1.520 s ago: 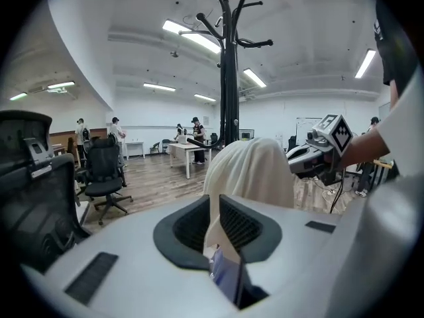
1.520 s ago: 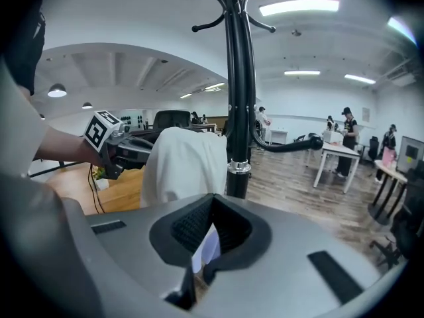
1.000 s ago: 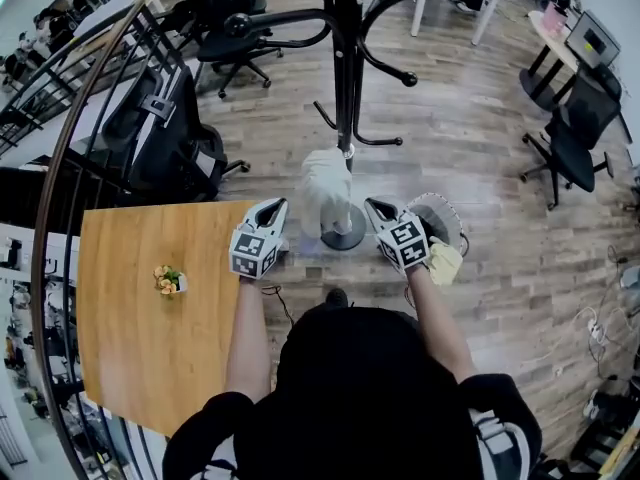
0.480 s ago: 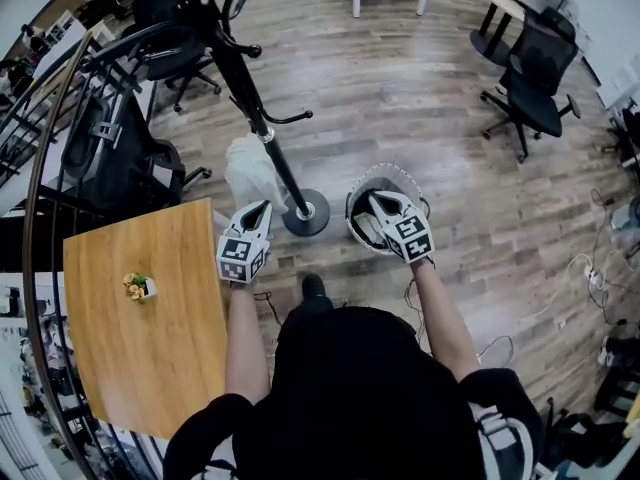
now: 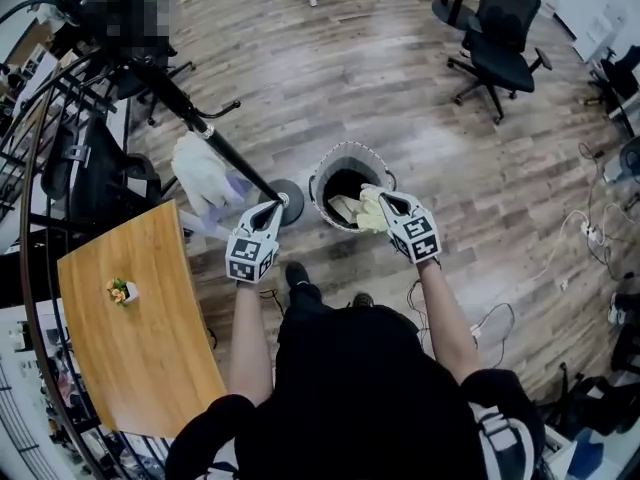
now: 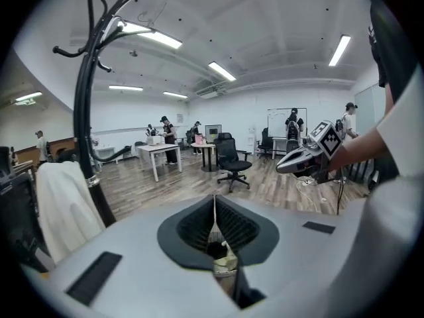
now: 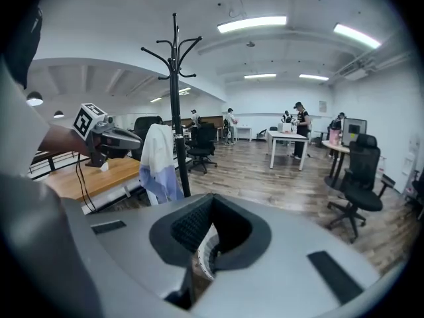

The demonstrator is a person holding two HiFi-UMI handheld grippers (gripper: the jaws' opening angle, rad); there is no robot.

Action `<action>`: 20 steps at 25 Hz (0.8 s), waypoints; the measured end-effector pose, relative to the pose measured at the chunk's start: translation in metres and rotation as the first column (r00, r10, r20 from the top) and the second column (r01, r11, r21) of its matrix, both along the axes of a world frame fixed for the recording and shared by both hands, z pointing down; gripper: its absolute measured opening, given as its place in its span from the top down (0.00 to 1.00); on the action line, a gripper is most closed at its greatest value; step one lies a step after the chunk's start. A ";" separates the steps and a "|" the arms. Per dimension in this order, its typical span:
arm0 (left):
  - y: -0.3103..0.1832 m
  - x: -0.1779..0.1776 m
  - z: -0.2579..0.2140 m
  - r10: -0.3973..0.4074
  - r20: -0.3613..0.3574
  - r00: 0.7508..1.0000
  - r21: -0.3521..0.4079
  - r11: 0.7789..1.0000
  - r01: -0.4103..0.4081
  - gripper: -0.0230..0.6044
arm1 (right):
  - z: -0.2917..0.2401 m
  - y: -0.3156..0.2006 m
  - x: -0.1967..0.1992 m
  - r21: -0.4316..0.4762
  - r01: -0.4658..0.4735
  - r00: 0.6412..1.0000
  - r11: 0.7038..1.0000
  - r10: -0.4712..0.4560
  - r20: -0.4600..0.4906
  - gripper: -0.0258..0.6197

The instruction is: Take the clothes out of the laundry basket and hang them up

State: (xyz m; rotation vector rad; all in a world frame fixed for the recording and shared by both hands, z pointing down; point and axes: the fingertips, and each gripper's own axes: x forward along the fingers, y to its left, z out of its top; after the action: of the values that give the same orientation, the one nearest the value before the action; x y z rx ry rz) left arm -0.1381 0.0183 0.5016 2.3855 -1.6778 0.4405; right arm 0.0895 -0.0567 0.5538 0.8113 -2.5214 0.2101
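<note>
Extending both forearms toward frame centre, my left gripper (image 5: 268, 212) and right gripper (image 5: 380, 200) pressed together, empty, near the basket (image 5: 330, 163).

Floor (image 5: 420, 118) of grey-brown wood planks, glossy in patches. Walls (image 6: 248, 111) white, ceiling lit by strip lights (image 7: 252, 24). Black office chair (image 5: 495, 28) and white table (image 7: 288, 138) present. Wooden desk (image 5: 140, 368) carries a small potted plant (image 5: 120, 291). Loose cables (image 5: 585, 233) on the floor.
</note>
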 end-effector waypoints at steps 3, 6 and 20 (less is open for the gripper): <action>0.000 0.045 0.007 0.068 0.014 0.998 -0.019 0.998 -0.068 0.92 | 0.007 0.010 0.042 -0.015 -0.031 1.000 0.999 0.031 -0.003 0.95; 0.002 0.076 0.009 0.101 0.018 0.995 -0.025 0.995 -0.101 0.92 | 0.010 0.019 0.075 -0.024 -0.071 0.997 0.997 0.071 0.007 0.95; 0.002 0.138 0.015 0.214 -0.066 0.975 -0.042 0.975 -0.217 0.92 | 0.026 0.047 0.139 -0.064 -0.153 0.988 0.986 0.154 0.005 0.80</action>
State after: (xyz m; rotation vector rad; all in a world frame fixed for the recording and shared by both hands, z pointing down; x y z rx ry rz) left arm -0.0006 0.0200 0.5168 2.5289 -1.3723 0.4315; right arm 0.2290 -0.0098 0.5800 0.9815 -2.4495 0.3445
